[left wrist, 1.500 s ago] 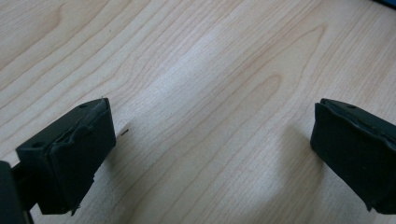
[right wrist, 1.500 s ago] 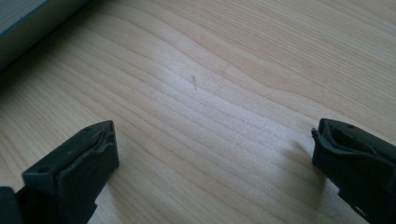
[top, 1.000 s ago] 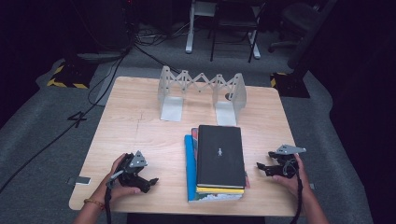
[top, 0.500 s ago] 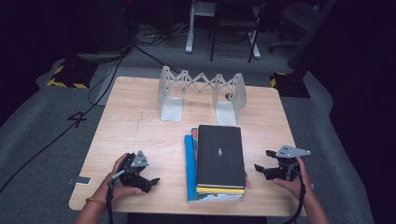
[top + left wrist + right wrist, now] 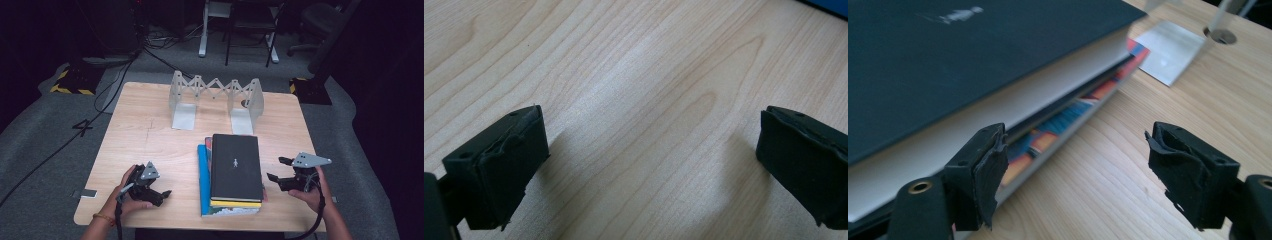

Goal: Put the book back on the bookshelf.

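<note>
**Desk:** What is in hand at the worktop (image 5: 150, 130)?

**Photographer:** The right gripper (image 5: 281, 171) hangs just beside the right edge of the book stack (image 5: 231, 175), jaws spread with nothing between them, though they have just been narrowing a little; the stack lies flat, with the black hardback (image 5: 963, 55) on top of it; the accordion-style bookend rack (image 5: 216, 100) stands behind the stack, apart from it.

**Desk:** And the other side?

**Photographer:** The left gripper (image 5: 161, 193) sits low, left of the stack and apart from it, released, bare wood between its pads (image 5: 504, 170).

**Desk:** How would the lift go well?

**Photographer:** By my reading, one jaw should slip under the black hardback's cover edge, above the colourful book (image 5: 1048, 140) beneath; the other should come down on top; a bite well onto the cover, not at a corner, would stop it from swinging; a level approach would keep the lower books from shifting.
</note>
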`<state>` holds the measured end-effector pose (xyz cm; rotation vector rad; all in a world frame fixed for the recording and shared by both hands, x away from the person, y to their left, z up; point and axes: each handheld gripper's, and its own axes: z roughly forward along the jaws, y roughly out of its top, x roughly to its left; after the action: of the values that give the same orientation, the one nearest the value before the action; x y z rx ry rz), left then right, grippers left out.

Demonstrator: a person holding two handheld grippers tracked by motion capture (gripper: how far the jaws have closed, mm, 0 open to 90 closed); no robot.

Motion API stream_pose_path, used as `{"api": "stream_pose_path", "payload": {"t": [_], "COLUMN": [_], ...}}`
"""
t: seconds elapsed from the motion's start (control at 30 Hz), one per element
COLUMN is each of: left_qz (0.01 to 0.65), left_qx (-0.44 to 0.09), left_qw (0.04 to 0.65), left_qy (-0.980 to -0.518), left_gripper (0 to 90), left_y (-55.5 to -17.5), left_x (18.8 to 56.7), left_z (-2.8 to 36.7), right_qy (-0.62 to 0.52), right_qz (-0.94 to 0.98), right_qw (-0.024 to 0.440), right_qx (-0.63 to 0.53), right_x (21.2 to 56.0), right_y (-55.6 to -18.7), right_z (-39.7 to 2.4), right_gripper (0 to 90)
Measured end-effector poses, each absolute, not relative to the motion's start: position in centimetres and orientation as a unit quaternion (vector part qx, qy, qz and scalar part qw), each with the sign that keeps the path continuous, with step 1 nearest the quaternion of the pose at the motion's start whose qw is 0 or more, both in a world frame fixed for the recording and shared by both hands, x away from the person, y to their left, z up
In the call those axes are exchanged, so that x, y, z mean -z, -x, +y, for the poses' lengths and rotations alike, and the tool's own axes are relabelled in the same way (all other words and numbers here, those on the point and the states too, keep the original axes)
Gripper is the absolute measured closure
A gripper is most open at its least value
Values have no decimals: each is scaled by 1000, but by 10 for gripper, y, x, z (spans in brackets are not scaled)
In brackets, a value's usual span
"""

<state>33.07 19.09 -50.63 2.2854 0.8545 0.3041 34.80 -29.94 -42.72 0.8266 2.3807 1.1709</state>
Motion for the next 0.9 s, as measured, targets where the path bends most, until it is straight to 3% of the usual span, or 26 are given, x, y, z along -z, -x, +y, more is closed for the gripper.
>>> {"api": "stream_pose_path", "payload": {"t": [0.53,0.73,0.9], "left_qz": [328,329,330], "left_qx": [-117,-118,-120], "left_qw": [334,334,334], "left_qy": [-876,-875,-875], "left_gripper": [7,7,7], "left_y": [-331,-330,-332], "left_x": [506,506,506], "left_z": [191,190,188], "right_qy": [-269,-256,-265], "right_qz": [841,848,848], "right_qw": [179,156,126], "right_qx": [-434,-438,-442], "right_x": [412,412,415], "right_y": [-339,-338,-343], "right_z": [-279,-263,-256], "right_gripper": [245,237,179]}}
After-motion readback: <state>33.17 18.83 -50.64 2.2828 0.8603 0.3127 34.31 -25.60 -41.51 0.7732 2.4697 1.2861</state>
